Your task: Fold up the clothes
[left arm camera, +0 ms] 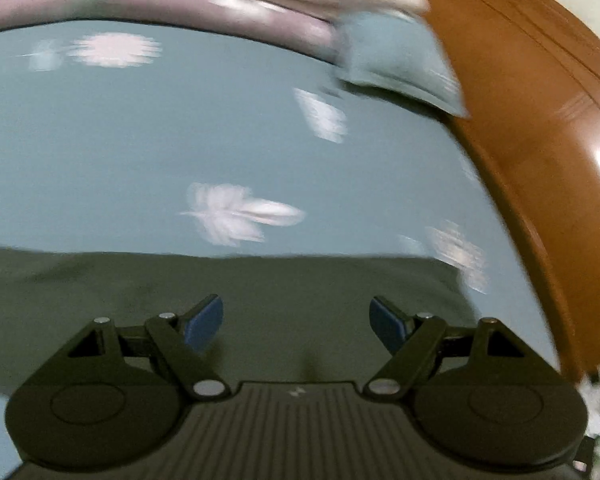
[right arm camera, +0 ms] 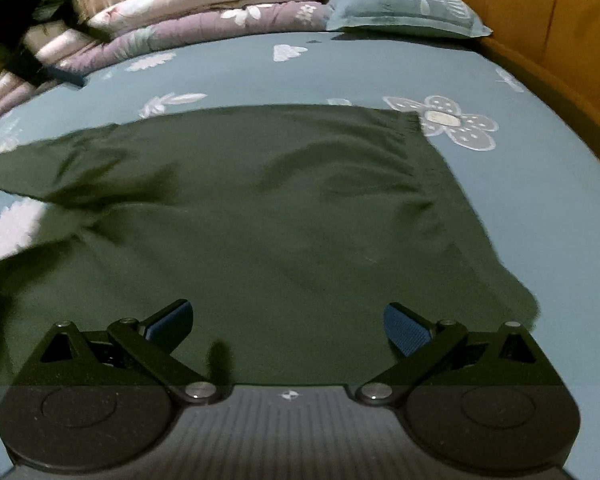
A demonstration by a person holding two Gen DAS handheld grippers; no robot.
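A dark green garment [right arm camera: 260, 208] lies spread flat on the blue patterned bedsheet [right arm camera: 540, 216], with a narrower part reaching out to the left. My right gripper [right arm camera: 288, 320] is open and empty, held above the garment's near part. In the left wrist view the same garment [left arm camera: 260, 292] fills the lower part of a blurred frame. My left gripper [left arm camera: 296, 320] is open and empty above the garment, close to its far edge.
A blue pillow [right arm camera: 404, 4] and folded pink and purple quilts [right arm camera: 188, 20] lie at the far end of the bed. A brown wooden bed frame [left arm camera: 532, 120] runs along the right side. A dark blurred shape [right arm camera: 24, 36] shows at the far left.
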